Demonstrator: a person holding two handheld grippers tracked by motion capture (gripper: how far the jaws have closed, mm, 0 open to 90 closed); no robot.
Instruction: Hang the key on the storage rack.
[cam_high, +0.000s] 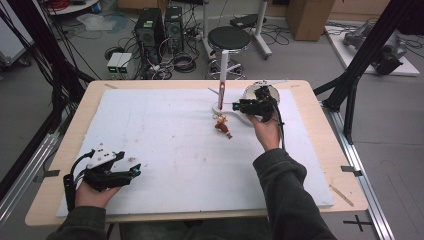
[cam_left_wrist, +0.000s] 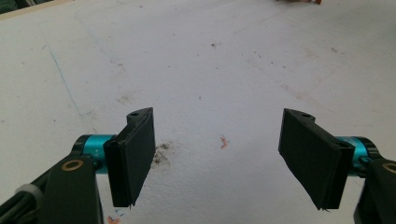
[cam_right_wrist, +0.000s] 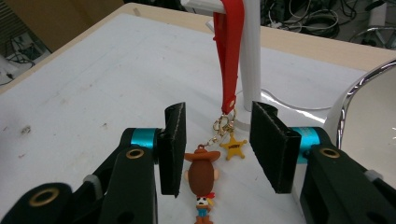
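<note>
White board (cam_high: 165, 150) covers the table. Left gripper (cam_left_wrist: 217, 154) hovers low over bare board, jaws spread wide, nothing between them. Right gripper (cam_right_wrist: 217, 147) jaws parted, flanking the keychain (cam_right_wrist: 203, 179) without clear contact. White stand (cam_right_wrist: 250, 56) just ahead; red strap (cam_right_wrist: 229, 51) hangs from it down to the cowboy figure and star charm (cam_right_wrist: 233, 147). Metal bowl (cam_right_wrist: 369, 112) at the gripper's right.

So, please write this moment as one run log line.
left tongs: open, nothing between | right tongs: open around cowboy keychain | red strap: hanging on white stand
</note>
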